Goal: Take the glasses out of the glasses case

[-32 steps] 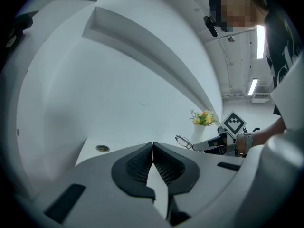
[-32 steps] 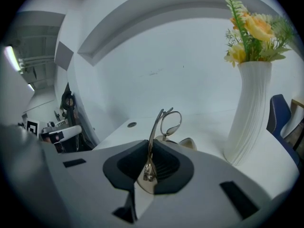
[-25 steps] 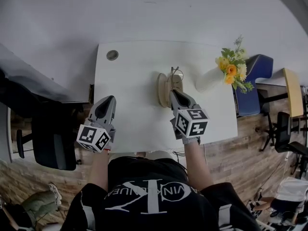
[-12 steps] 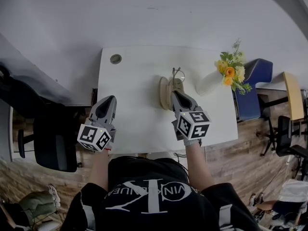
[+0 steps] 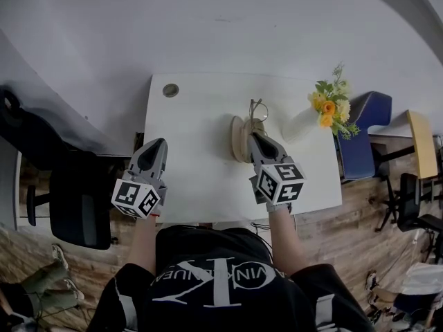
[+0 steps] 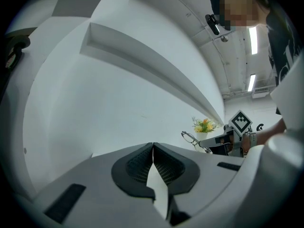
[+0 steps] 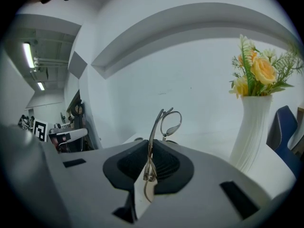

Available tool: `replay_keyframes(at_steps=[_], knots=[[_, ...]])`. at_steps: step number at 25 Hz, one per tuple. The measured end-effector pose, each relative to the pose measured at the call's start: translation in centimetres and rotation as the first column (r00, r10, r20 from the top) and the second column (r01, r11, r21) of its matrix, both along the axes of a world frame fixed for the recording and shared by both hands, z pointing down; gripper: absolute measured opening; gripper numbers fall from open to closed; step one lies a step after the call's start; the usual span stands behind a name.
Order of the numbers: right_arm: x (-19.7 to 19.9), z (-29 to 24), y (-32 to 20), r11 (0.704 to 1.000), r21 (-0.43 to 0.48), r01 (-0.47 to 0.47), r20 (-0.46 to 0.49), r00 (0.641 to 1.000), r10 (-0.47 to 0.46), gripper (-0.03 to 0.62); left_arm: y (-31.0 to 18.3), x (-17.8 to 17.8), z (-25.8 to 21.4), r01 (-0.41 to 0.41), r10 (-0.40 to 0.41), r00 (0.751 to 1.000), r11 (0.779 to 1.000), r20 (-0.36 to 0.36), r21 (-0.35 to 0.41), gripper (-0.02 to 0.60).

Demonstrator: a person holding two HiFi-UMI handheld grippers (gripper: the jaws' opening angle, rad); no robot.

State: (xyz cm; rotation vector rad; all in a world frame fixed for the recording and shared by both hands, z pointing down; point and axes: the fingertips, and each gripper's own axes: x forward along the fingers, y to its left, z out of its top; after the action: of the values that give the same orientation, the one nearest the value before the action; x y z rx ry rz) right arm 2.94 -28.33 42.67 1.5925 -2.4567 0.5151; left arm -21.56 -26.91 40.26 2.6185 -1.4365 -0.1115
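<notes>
Right hand-held gripper (image 7: pixel 151 148) grips the glasses (image 7: pixel 170 123); left hand-held gripper (image 6: pixel 153 148) closed.

White table (image 5: pixel 194 164): glasses case (image 5: pixel 239 139), vase (image 5: pixel 297 125)

The head camera looks steeply down onto the table (image 5: pixel 201 164), the left gripper (image 5: pixel 158 142) and the right gripper (image 5: pixel 255 135). Each gripper camera sits close behind its own fingers, looking along them. Both catch the glasses (image 7: pixel 171 122) and flowers (image 7: pixel 259 70), far right of the left fingers, just beyond the right ones.
</notes>
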Motion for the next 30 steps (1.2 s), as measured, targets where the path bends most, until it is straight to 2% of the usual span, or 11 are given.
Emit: replay_keyframes(at_steps=[19,30], knots=[[-0.5,-2.5,0.2,0.995,0.098,0.033,0.001,0.999,-0.034,0.041,0.1,-1.3,-1.8,0.043,-0.043,0.999,0.998,0.01,0.046,0.017],[-0.1,-3.7,0.9,0.987,0.16,0.03,0.032,0.999,-0.036,0.041,0.0,-1.6,-1.9,0.05,-0.051,0.999,0.997,0.006,0.055,0.017]])
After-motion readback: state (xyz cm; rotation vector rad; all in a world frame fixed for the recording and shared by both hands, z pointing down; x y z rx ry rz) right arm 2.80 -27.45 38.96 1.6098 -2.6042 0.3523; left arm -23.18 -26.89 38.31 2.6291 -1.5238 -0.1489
